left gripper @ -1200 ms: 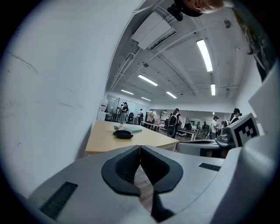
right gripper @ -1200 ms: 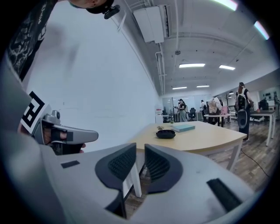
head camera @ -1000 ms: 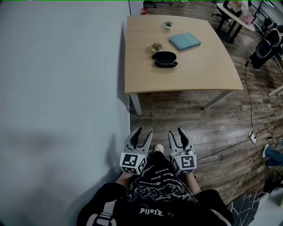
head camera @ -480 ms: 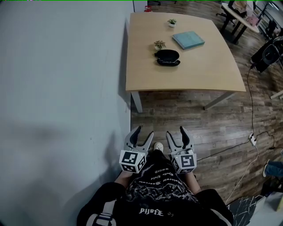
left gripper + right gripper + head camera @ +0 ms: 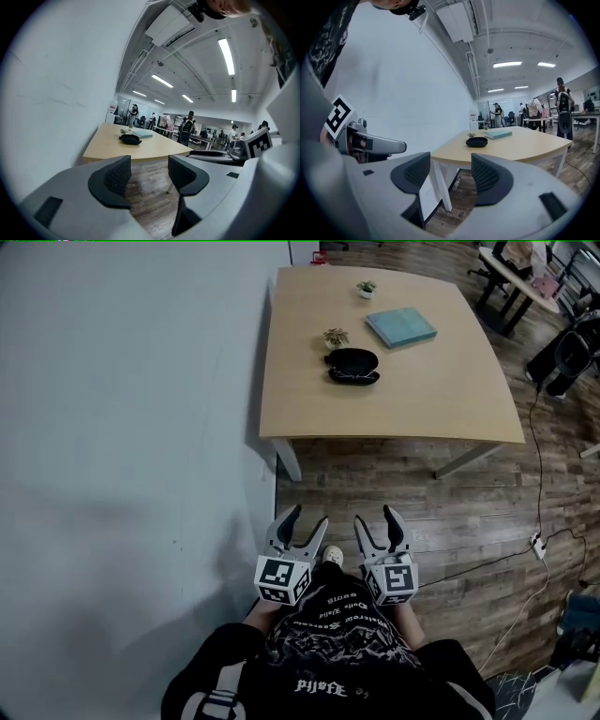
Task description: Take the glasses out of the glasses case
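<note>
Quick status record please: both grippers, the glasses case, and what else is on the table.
left gripper: open, empty, short of the table
right gripper: open, empty, short of the table
glasses case: black, on the table, untouched
beside case: small plant
further back: teal book, second plant

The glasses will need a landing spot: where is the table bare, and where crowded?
Bare: the near half of the table, between the glasses case and front edge, and its right side past the book. Crowded: far left, around case, book and two small plants.
</note>
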`<state>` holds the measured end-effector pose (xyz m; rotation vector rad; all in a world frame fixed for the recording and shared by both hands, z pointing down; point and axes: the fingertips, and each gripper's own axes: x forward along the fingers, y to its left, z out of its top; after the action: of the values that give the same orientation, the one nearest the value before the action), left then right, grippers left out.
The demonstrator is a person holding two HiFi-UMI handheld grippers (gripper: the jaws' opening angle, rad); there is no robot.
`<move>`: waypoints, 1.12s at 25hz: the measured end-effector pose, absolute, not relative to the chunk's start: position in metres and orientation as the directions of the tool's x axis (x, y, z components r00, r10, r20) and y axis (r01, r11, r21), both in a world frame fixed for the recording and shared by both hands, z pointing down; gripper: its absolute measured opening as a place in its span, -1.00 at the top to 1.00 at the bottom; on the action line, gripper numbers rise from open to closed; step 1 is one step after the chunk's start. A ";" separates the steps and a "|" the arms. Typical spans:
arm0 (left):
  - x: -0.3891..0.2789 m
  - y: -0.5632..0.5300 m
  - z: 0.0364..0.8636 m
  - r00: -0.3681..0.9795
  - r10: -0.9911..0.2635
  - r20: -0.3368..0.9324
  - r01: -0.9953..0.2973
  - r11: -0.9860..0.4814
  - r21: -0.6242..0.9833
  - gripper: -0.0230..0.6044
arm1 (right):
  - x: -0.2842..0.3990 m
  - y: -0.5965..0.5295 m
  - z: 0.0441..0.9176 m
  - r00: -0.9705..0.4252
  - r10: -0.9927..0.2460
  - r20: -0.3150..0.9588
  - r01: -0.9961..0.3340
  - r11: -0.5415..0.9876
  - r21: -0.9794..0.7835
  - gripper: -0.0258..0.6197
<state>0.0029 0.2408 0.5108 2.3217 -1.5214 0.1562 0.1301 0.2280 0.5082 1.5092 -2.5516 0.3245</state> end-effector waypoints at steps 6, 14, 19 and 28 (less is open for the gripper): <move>0.024 0.226 0.512 0.389 -0.879 0.276 -0.915 -0.335 0.225 0.11 | 0.154 0.207 0.510 -0.493 -0.837 0.236 -0.869 0.483 -0.104 0.04; 0.033 0.221 0.515 0.393 -0.873 0.289 -0.915 -0.341 0.216 0.11 | 0.161 0.199 0.519 -0.502 -0.826 0.256 -0.864 0.491 -0.110 0.04; 0.026 0.210 0.518 0.380 -0.879 0.287 -0.921 -0.330 0.207 0.11 | 0.158 0.193 0.524 -0.498 -0.825 0.266 -0.866 0.488 -0.109 0.04; 0.017 0.167 0.528 0.409 -0.865 0.291 -0.909 -0.358 0.214 0.11 | 0.158 0.155 0.531 -0.438 -0.849 0.295 -0.896 0.440 -0.063 0.05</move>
<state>0.0169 0.1671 0.5284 2.3310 -1.5313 0.1815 0.1583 0.1550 0.5306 1.5229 -2.4722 0.3095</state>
